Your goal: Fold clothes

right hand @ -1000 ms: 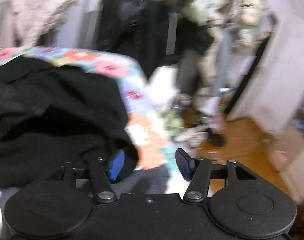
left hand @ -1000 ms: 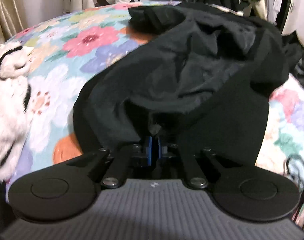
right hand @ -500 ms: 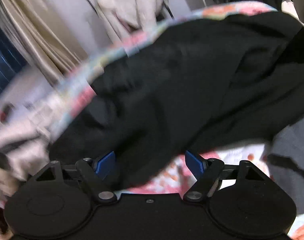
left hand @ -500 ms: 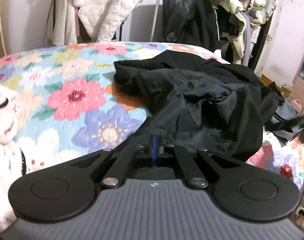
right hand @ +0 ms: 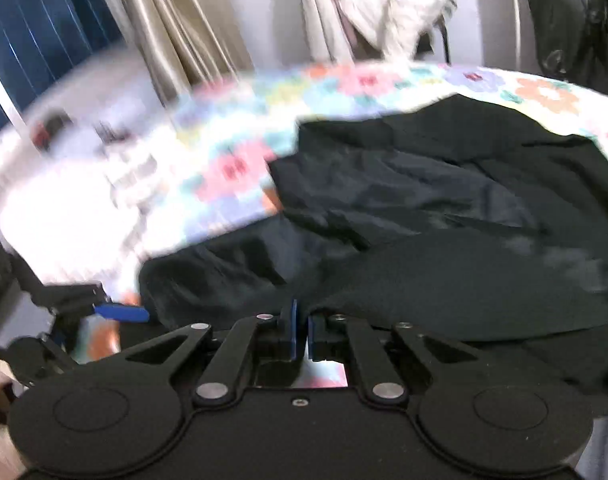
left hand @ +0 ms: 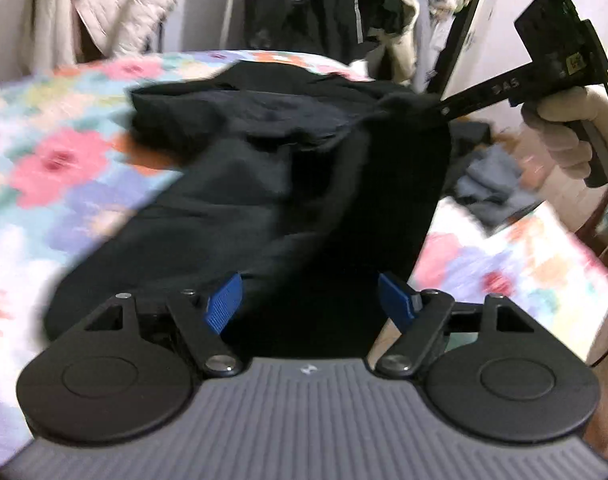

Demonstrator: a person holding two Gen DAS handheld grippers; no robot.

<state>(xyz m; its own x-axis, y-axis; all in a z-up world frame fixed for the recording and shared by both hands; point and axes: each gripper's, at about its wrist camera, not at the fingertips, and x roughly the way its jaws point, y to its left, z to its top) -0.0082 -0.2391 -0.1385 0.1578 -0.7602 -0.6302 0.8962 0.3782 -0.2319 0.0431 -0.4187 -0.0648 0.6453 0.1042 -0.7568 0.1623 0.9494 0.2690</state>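
A black garment (left hand: 304,168) lies crumpled on the floral bedcover (left hand: 64,160). My left gripper (left hand: 309,302) stands open at the garment's near edge, its blue pads wide apart with cloth lying between them. In the left wrist view, the right gripper (left hand: 439,111), held by a gloved hand (left hand: 559,132), pinches the garment's right edge and lifts it off the bed. In the right wrist view, my right gripper (right hand: 301,330) is shut on a fold of the black garment (right hand: 423,200). One blue finger of the left gripper (right hand: 122,313) shows at lower left.
A pale quilted coat (left hand: 116,4) and a dark jacket (left hand: 304,4) hang behind the bed. Grey clothes (left hand: 487,188) lie off the bed's right side. A beige curtain (right hand: 164,40) hangs at the far left. Blurred white items (right hand: 56,208) sit on the bed's left.
The left gripper has opened and let go of the garment. The right gripper has swung over the bed and shut on the garment's edge, lifting it.
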